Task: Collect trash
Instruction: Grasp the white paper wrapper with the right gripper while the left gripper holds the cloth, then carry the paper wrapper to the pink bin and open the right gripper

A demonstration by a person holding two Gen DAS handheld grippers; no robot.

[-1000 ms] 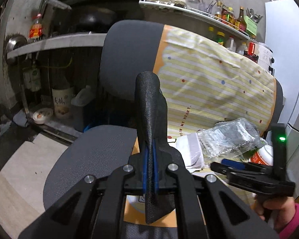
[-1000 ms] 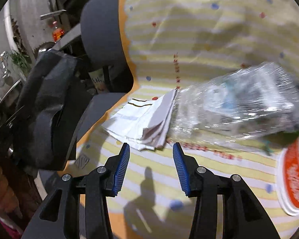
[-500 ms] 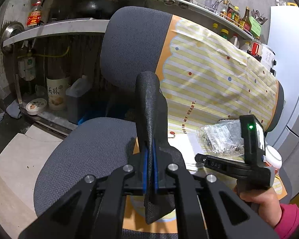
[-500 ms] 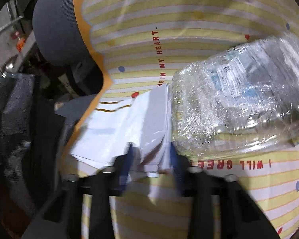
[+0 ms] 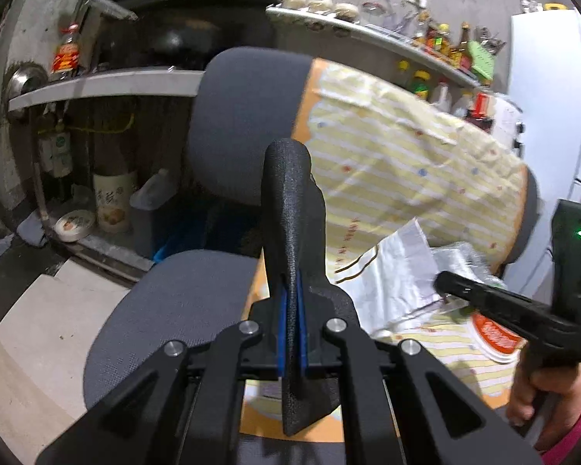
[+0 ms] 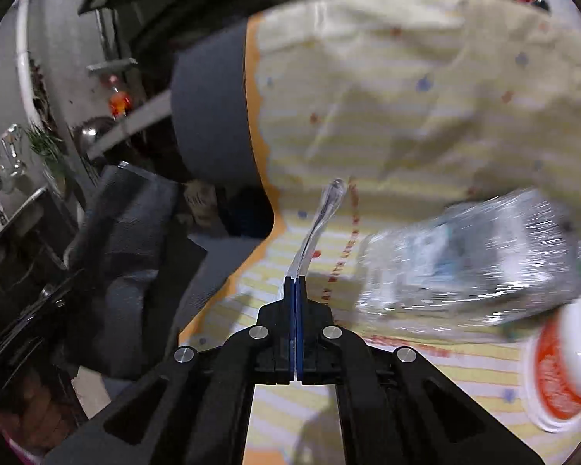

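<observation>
Only rightward, bottle (image 6: 472,267); left gripper (image 5: 290,310) clenching bag (image 5: 290,209); right gripper (image 6: 295,290) pinching wrapper (image 6: 317,228).

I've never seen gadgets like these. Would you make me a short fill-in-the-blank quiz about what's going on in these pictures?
1. The left hand-held gripper is shut on a ____ textured trash bag.
2. The right hand-held gripper pinches a thin ____ plastic wrapper.
3. The crinkled clear plastic package lies on a ____-striped cloth.

Missing words: black; white; yellow
</observation>
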